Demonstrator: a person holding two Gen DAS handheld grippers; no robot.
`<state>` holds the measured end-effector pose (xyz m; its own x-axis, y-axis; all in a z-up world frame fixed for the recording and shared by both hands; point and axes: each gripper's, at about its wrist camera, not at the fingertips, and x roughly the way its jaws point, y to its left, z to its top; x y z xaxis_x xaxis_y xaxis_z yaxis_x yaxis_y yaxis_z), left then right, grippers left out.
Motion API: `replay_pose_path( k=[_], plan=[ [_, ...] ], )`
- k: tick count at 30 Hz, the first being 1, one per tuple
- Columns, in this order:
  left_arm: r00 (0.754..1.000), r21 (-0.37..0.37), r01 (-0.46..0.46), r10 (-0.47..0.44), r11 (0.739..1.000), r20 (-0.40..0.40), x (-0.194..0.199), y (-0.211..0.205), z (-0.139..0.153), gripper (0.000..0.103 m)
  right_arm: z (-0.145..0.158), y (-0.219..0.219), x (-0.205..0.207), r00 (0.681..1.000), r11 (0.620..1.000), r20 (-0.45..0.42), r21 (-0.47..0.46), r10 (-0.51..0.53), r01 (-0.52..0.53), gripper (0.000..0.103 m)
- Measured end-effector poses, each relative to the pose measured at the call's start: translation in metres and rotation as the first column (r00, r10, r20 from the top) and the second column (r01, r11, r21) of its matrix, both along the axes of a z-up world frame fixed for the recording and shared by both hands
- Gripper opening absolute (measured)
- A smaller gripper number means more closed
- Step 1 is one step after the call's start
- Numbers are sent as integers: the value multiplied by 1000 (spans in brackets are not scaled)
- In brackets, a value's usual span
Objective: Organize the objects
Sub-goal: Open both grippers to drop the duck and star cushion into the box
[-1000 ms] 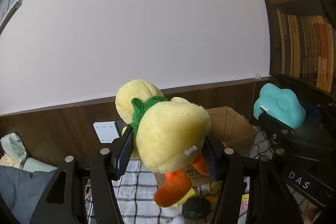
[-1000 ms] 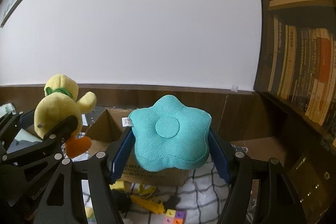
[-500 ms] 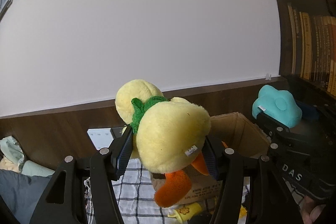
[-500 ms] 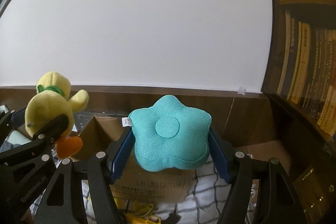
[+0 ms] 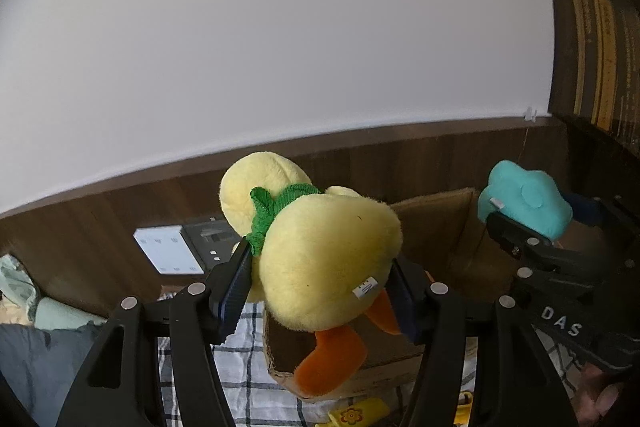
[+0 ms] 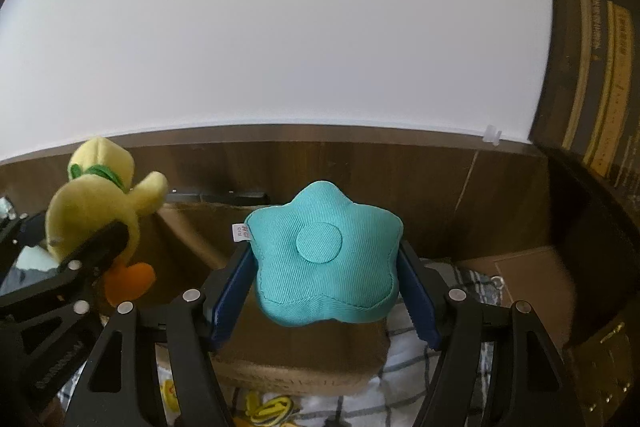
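Note:
My left gripper [image 5: 322,287] is shut on a yellow plush duck [image 5: 320,255] with a green scarf and orange feet, held in the air over an open cardboard box [image 5: 436,223]. My right gripper [image 6: 326,291] is shut on a teal star-shaped cushion [image 6: 324,255], also held above the box [image 6: 192,227]. The duck shows at the left of the right wrist view [image 6: 100,203]. The cushion shows at the right of the left wrist view [image 5: 524,203].
The box stands on a checked cloth [image 5: 248,387] against a wood-panelled wall. A bookshelf [image 6: 600,67] stands at the right. Small yellow toys [image 5: 356,415] lie on the cloth in front of the box. Folded fabrics [image 5: 24,299] lie at the left.
Both grippers have moved forward toward the box with their toys still held. The box now sits larger and closer beneath them.

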<state>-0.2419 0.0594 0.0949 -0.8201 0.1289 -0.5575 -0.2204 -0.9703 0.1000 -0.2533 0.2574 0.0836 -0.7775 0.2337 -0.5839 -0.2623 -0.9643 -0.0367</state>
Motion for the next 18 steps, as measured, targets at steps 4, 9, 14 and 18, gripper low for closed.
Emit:
replay_pose_path(
  k=[4,9,14,18],
  plan=[
    [1000,-4,-4,4,1000,5,-1,-3,-5,66,-1,1,-4,1000,1000,12,2,9,-9,72],
    [998,-43,-25,22,999,-51,5,0,1,82,2,2,0,1000,1000,3,11,4,-4,78],
    [996,-62,-61,56,996,-76,9,-6,6,91,5,3,5,1000,1000,3,3,-9,9,91],
    [995,-54,-68,64,996,-74,12,-10,8,92,5,5,10,1000,1000,7,-8,-14,14,92]
  ],
)
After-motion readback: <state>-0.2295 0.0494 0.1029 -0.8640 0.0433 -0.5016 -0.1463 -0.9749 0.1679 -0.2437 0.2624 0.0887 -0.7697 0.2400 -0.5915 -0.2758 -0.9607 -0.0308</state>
